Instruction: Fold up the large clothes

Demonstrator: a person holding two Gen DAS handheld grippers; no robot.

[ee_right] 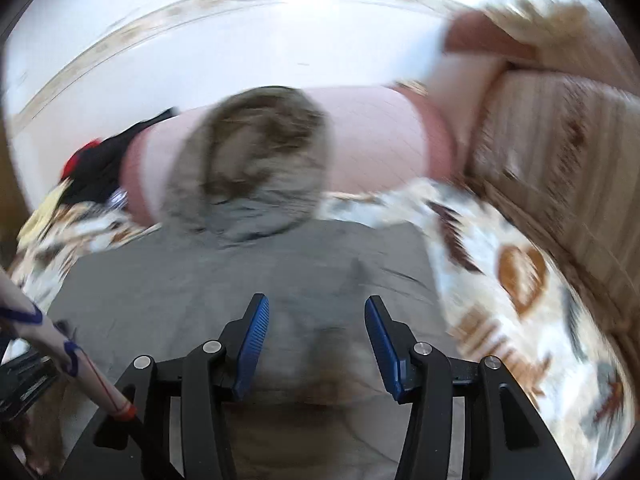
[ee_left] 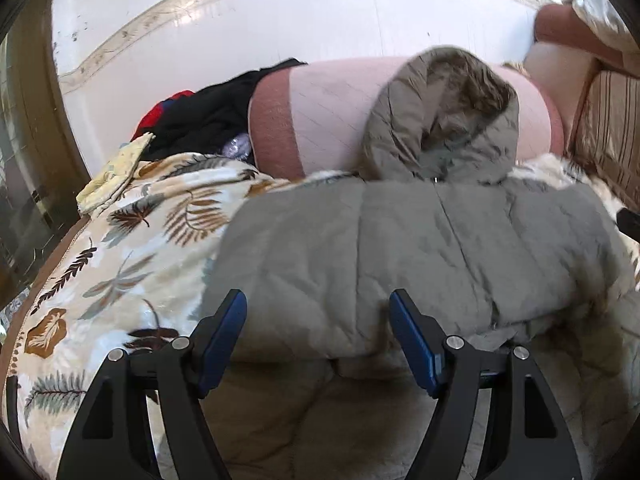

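A grey-green padded jacket point(ee_left: 400, 248) lies folded on a leaf-print blanket point(ee_left: 132, 248), its fur-lined hood point(ee_left: 448, 120) propped against a pink bolster point(ee_left: 328, 112). My left gripper point(ee_left: 318, 304) hovers at the jacket's near folded edge, jaws wide apart, and the blue pads point(ee_left: 224, 336) press on nothing. The blurred right wrist view looks down the same jacket point(ee_right: 224, 280) toward the hood point(ee_right: 260, 160). My right gripper point(ee_right: 316, 304) stands open just over the jacket's near part, with the cloth under the fingers and not pinched.
A heap of black and red clothes point(ee_left: 208, 116) lies left of the bolster. A striped sofa back point(ee_right: 560, 168) runs along the right. A white sleeve with blue marks point(ee_right: 40, 332) crosses the lower left of the right wrist view. Glossy white floor lies behind.
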